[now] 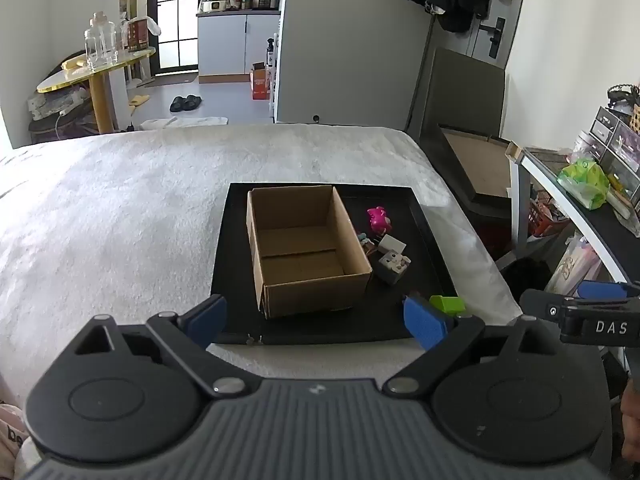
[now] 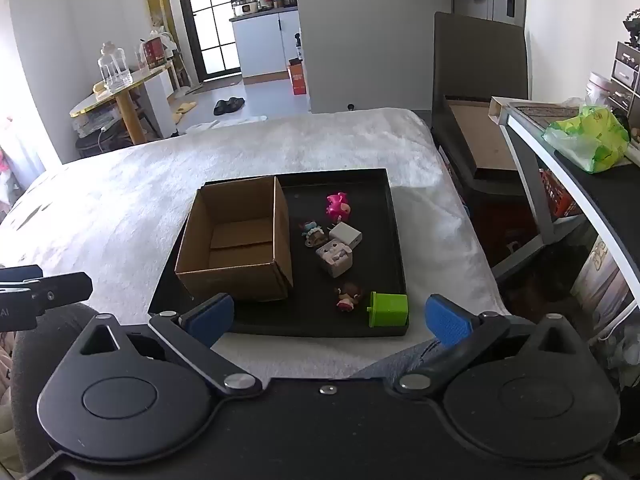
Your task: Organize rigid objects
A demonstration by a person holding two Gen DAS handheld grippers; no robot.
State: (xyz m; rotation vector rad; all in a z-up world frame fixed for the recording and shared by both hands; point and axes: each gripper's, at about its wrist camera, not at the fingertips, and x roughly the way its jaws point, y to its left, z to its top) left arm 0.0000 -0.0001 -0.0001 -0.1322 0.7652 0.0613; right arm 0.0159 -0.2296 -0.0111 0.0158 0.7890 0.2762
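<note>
A black tray (image 2: 394,240) lies on a white bed cover. In its left half stands an open, empty cardboard box (image 2: 236,240), also in the left wrist view (image 1: 304,248). To the box's right lie a pink figure (image 2: 337,205), a small blue-brown figure (image 2: 312,233), a white block (image 2: 345,234), a grey cube toy (image 2: 335,258), a small brown-haired doll (image 2: 349,297) and a green block (image 2: 389,309). My left gripper (image 1: 316,320) is open and empty, short of the tray's near edge. My right gripper (image 2: 328,320) is open and empty, also at the near edge.
The white bed cover (image 1: 120,220) spreads left and beyond the tray. A desk with a green bag (image 2: 588,144) and drawers stands at the right. A dark chair (image 2: 476,80) stands past the bed's right corner. A round yellow table (image 1: 96,72) stands far left.
</note>
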